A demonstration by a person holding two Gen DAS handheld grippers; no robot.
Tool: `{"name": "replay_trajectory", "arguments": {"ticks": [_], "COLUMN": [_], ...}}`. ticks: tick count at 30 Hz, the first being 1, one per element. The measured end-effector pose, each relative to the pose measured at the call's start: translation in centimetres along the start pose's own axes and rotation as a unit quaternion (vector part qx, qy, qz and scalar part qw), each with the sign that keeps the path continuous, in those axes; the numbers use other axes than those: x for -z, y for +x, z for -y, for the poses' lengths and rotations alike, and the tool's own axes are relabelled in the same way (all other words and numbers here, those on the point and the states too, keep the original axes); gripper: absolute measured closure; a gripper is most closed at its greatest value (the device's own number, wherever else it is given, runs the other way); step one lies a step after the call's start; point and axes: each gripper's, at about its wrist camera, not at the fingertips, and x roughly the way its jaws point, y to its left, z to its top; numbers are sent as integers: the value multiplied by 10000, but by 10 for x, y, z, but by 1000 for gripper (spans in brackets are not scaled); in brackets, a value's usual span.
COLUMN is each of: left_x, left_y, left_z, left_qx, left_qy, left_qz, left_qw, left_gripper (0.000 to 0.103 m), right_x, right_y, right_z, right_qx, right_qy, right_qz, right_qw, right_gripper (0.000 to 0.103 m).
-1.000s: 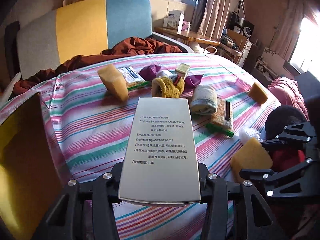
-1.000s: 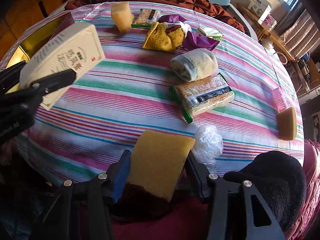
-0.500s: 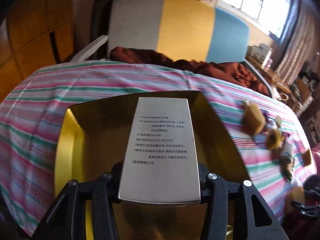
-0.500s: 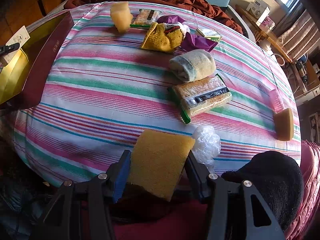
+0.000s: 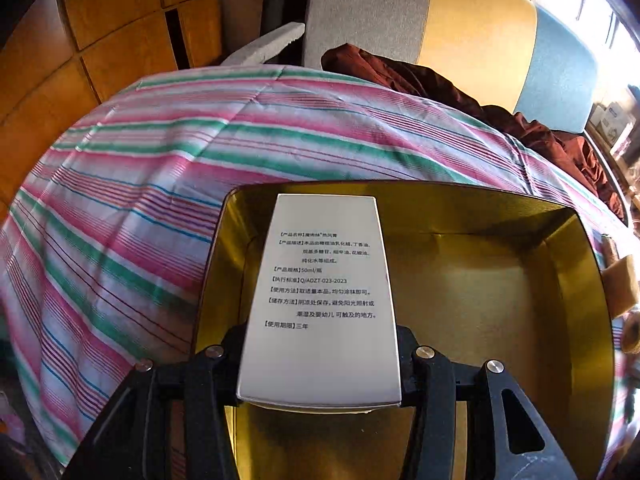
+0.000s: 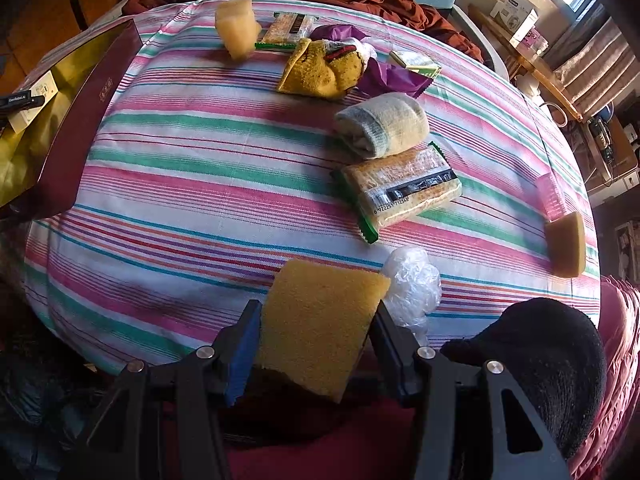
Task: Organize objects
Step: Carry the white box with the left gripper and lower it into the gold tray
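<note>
White carton [image 5: 324, 308] clamped in left gripper [image 5: 320, 360], hung over gold-lined box [image 5: 500, 280], near box's left wall. Box sat at left edge of striped bedspread [image 6: 200, 168]. Right gripper [image 6: 316, 344] clenched on yellow sponge [image 6: 320, 320] at near edge. Crumpled plastic [image 6: 412, 284] just beside sponge. Wrapped scourer pack [image 6: 400, 188] and rolled sock [image 6: 380, 124] mid-bedspread, touching.

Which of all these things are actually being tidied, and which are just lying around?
In the job: white printed carton in left gripper; gold-lined box; yellow sponge in right gripper.
Lying about: rolled grey sock, brown blanket, black hat.
</note>
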Motion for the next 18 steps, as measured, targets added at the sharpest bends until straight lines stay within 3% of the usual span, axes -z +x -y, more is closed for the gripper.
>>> {"name": "replay_trajectory", "arguments": {"ticks": [10,13,18], "left_x": [-2,1,14], "left_y": [2,-5,-41], "left_z": [3,2,-1], "left_qx": [-106,-15,266], "left_qy": [32,2,4], "left_qz": [82,118,523], "left_qw": [9999,9999,9983], "left_gripper": [46,44,35], "right_x": [0,0,1], "right_y": [1,1,0], "right_z": [-1,-1,-1], "right_qx": [61,59,105], "right_qy": [-53,-71,-54], "right_qz": [-12,-6,43], "right_qw": [10000,10000,9999], "right_gripper": [49,49,49]}}
